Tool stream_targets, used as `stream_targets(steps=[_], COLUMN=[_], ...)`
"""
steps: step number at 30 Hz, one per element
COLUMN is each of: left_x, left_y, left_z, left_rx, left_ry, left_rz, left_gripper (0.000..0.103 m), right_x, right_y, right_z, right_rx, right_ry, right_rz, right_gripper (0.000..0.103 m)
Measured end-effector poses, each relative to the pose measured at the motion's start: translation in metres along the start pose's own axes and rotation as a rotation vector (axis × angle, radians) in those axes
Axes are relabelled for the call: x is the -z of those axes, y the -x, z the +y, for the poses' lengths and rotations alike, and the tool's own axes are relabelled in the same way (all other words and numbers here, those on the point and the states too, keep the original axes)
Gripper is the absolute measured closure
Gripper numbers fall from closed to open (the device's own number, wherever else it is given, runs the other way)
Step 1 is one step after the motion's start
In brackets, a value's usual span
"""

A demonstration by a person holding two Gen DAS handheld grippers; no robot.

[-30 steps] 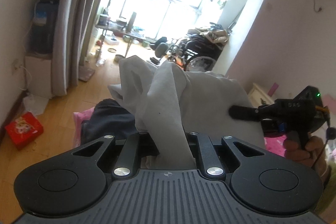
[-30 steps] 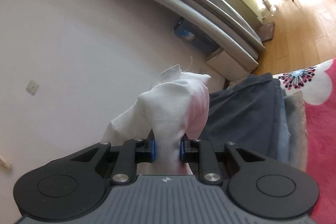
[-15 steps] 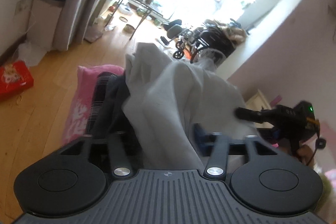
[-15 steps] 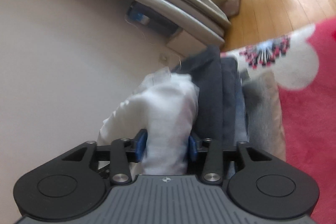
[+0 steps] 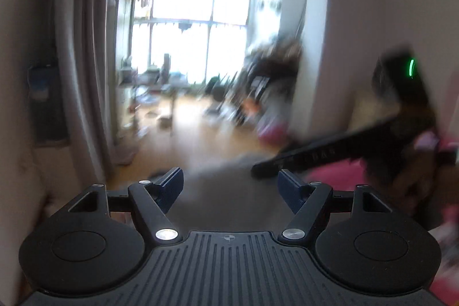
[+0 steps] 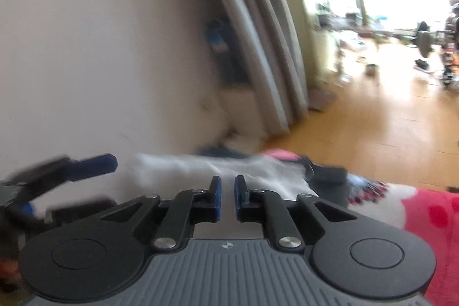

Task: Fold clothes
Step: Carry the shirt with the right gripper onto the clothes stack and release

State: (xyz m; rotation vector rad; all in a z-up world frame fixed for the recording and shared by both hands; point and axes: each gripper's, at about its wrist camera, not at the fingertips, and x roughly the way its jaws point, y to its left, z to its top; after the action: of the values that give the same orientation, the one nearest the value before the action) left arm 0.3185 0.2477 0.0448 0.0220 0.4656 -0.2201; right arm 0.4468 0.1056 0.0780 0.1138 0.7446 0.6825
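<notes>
Left wrist view: left claw (image 5: 230, 187) spread wide, empty. Right claw (image 6: 227, 198) nearly pressed together, pinching nothing. Crumpled white cloth garment (image 6: 258, 171) lies just beyond it, beside red-pink blanket (image 6: 424, 208).

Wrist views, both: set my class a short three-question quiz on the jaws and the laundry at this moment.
1. True or false: the left gripper clamps the white cloth garment.
2. What is between the jaws of the right gripper? A nothing; B a grey curtain; C a red box.
3. Fill in: in the right wrist view, the red and pink fleece blanket lies to the ___ of the garment.
Key: 1 false; 2 A; 3 right.
</notes>
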Motion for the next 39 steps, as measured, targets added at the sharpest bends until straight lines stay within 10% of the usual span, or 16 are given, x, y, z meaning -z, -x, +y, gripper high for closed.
stream_targets(steps=[3, 12, 21, 30, 39], left_x=[0.024, 0.012, 0.029, 0.013, 0.033], left_y=[-0.033, 0.012, 0.003, 0.05, 0.132], left_z=[0.009, 0.021, 0.003, 0.001, -0.073], left_rx=[-0.07, 0.029, -0.041, -0.108, -0.178], left_ry=[0.035, 0.194, -0.005, 0.051, 0.104], left_rz=[0.078, -0.004, 0.036, -0.043, -0.013], left_gripper=[0.035, 0.03, 0.03, 0.021, 0.0], right_x=[0.014, 0.011, 0.062, 0.079, 0.145], right_y=[-0.023, 0.007, 0.07, 0.105, 0.186], right_z=[-0.011, -0.017, 0.019, 0.028, 0.042], right_rx=[0.054, -0.029, 0.027, 0.056, 0.109], right_ry=[-0.046, -0.08, 0.236, 0.174, 0.028], right_rz=[0.019, -0.064, -0.043, -0.131, -0.054], right_gripper=[0.103, 0.099, 0.099, 0.096, 0.062])
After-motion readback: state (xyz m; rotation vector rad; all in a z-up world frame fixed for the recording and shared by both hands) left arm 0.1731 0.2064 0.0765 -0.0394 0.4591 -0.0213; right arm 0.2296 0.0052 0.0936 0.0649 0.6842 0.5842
